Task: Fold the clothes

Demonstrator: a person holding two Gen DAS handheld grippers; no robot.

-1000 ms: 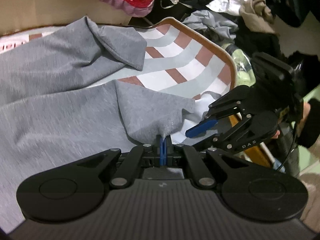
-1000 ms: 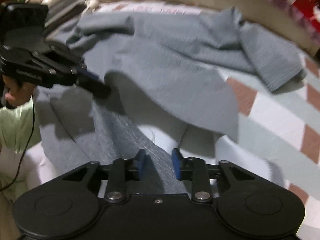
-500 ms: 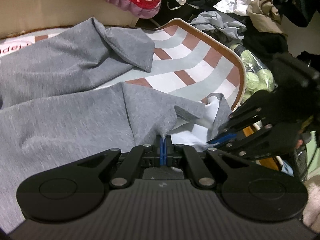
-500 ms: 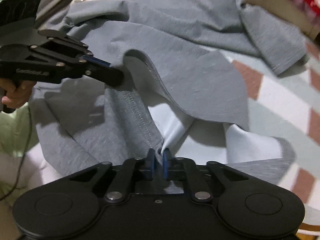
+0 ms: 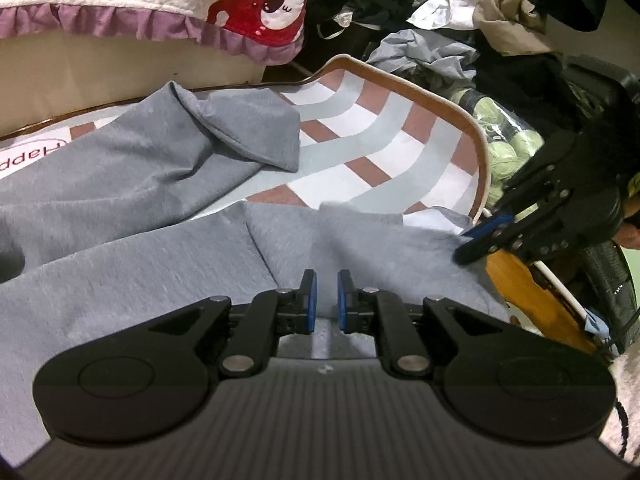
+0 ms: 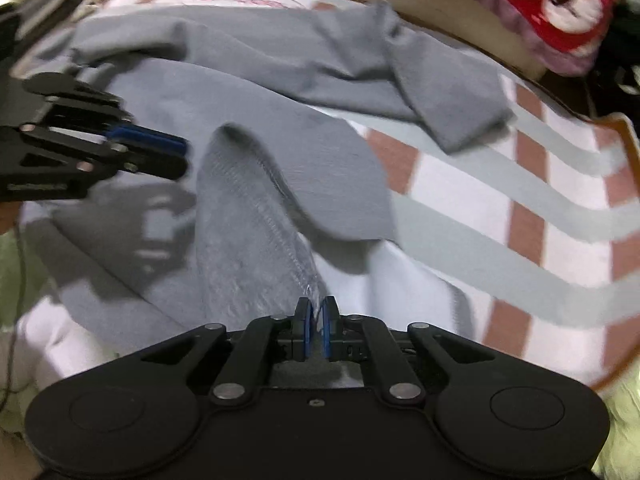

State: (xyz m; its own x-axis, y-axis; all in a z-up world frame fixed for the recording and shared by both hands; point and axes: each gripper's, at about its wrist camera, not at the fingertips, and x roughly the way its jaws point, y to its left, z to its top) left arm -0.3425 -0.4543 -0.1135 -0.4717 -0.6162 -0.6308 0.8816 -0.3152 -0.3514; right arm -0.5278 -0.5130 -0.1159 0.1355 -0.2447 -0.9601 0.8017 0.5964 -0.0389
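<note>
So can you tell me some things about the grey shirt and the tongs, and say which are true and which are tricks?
1. The right tongs pinch the grey shirt. True.
2. The left tongs are clamped tight on the shirt. False: they are opening, with a gap between the blue pads.
3. The shirt lies on a striped mat. True.
4. The bear picture is blue. False: it is red.
5. The shirt is folded into a neat square. False: it lies rumpled and spread out.
</note>
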